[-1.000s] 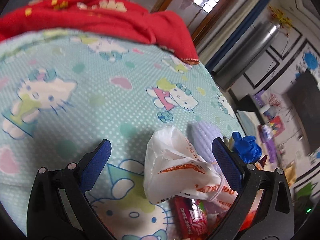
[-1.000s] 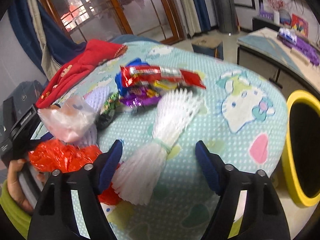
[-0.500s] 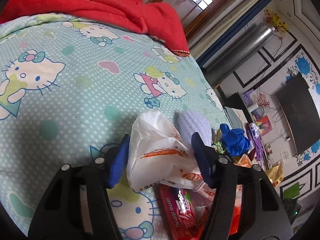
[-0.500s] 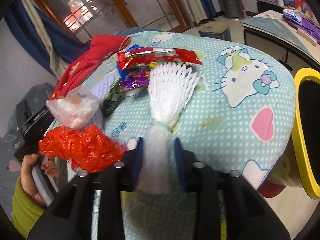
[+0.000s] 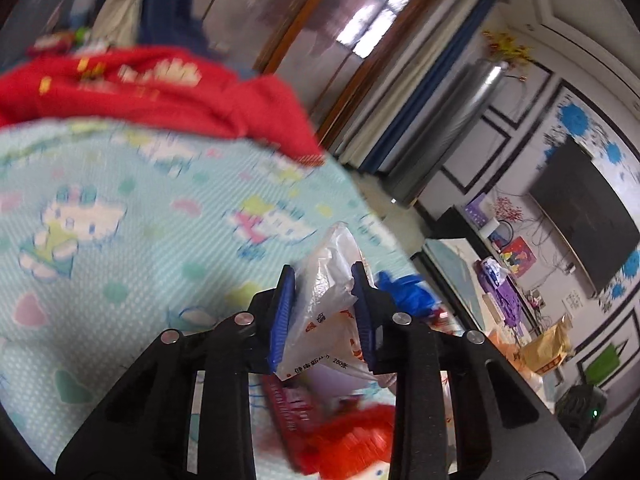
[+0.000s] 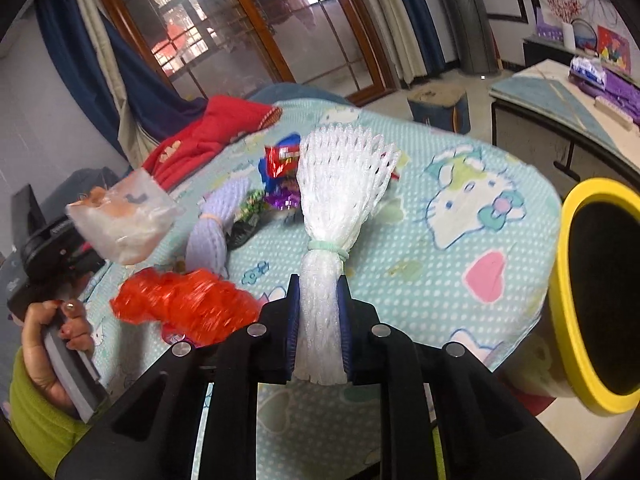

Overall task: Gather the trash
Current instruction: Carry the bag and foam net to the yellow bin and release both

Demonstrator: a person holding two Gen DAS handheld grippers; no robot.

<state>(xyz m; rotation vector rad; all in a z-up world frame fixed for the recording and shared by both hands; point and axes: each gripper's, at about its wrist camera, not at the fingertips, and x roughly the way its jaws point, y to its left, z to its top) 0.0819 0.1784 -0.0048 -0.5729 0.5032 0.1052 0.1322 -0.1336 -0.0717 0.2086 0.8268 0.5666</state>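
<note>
The left gripper (image 5: pixel 323 280) is clamped on a white bag (image 5: pixel 332 280); its jaws have just been closing, and the bag is squeezed between the blue pads (image 5: pixel 282 320), sticking out past the tips toward 12 o'clock. The view is blurred. Under the bag, at 6 o'clock, lie a red net (image 5: pixel 352 436) and a pink wrapper (image 5: pixel 286 400) on the sheet (image 5: pixel 120 240). A blue glove (image 5: pixel 404 292) sits just beside the bag at 3 o'clock. A red cloth (image 5: pixel 140 88) lies across the far end of the sheet at 11 o'clock.

The right gripper (image 6: pixel 318 292) is clamped on the tail of a white foam net (image 6: pixel 340 184); its jaws have just been closing too, pressing the bunched stem below its green band (image 6: pixel 328 246). The net's wide end fans out toward 12 o'clock. A yellow bin (image 6: pixel 560 280) stands beside the bed at 3 o'clock, its mouth tipped toward the camera. At 9 o'clock a hand (image 6: pixel 56 332) in a green sleeve (image 6: pixel 36 412) holds the other gripper with the white bag (image 6: pixel 124 220) in it. Between the two views' loads lie the red net (image 6: pixel 184 304), a lilac foam net (image 6: pixel 212 232) and a heap of wrappers (image 6: pixel 280 176) at 11 o'clock
</note>
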